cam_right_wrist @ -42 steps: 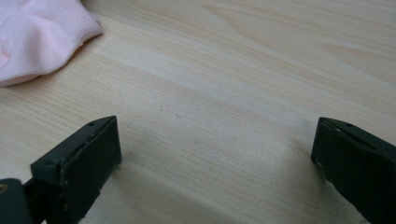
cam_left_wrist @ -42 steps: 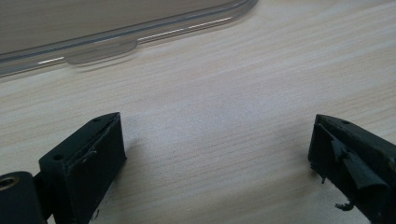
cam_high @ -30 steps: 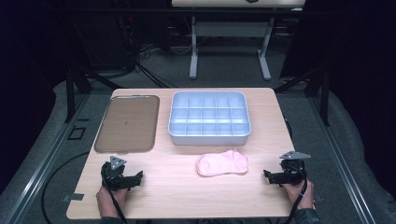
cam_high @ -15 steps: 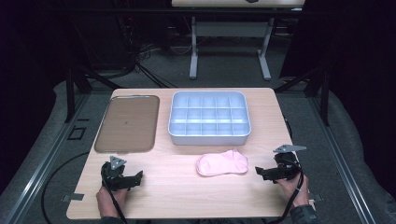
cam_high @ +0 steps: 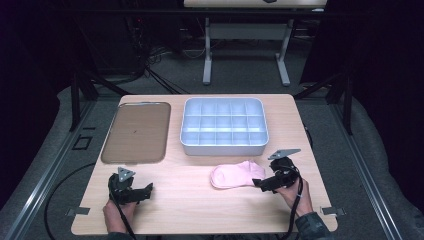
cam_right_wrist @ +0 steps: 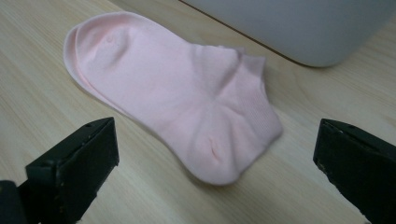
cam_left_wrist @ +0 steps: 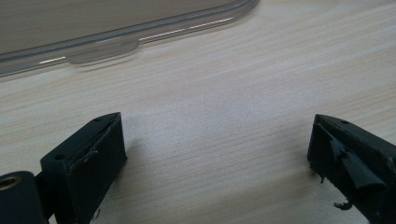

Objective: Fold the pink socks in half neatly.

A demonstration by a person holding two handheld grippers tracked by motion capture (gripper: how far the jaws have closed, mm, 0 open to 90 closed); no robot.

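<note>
Near the table's point(cam_high: 190, 210) front edge, right of centre, the pink sock point(cam_high: 236, 174) lies flat just in front of the grey divided bin point(cam_high: 224, 147). Right gripper point(cam_high: 261, 184) sits at the sock's right end, jaws spread wide, gripping nothing. Over by the front-left corner, the left gripper point(cam_high: 145, 190) is released too, resting just in front of the brown tray point(cam_high: 135, 131).

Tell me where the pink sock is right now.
In the high view, the pink sock lies flat on the table's near right side, just in front of the divided tray, beside the open right gripper.
</note>
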